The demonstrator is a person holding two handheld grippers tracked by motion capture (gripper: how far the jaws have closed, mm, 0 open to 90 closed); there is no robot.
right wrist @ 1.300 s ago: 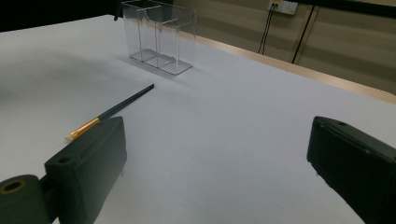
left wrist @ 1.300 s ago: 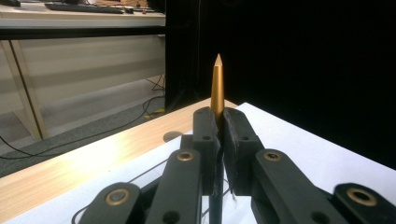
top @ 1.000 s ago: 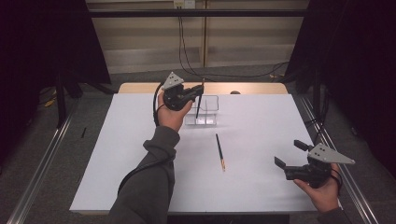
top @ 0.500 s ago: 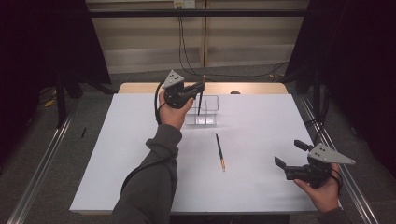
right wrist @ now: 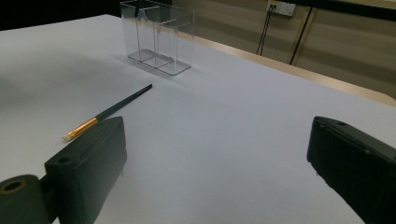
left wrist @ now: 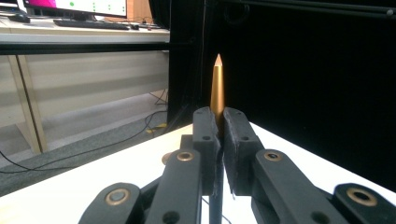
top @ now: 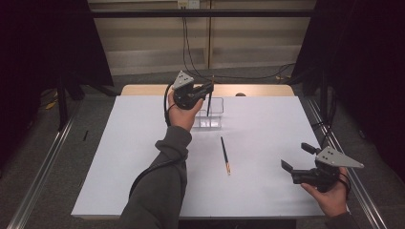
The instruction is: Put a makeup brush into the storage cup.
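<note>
The left claw (top: 209,88) is clamped on a slim dark brush with a gold pointed end (left wrist: 216,88), holding it upright over the clear plastic compartmented box (top: 215,113) at the far side of the white desk (top: 267,124). The right claw (top: 297,157) hovers with its jaws wide apart and empty near the desk's right edge. A second dark-handled brush with a gold ferrule (top: 224,155) lies flat between them.

White table (top: 267,191), black curtains (top: 43,43), floor cables (top: 248,76), monitor and keyboard (left wrist: 88,22) behind
</note>
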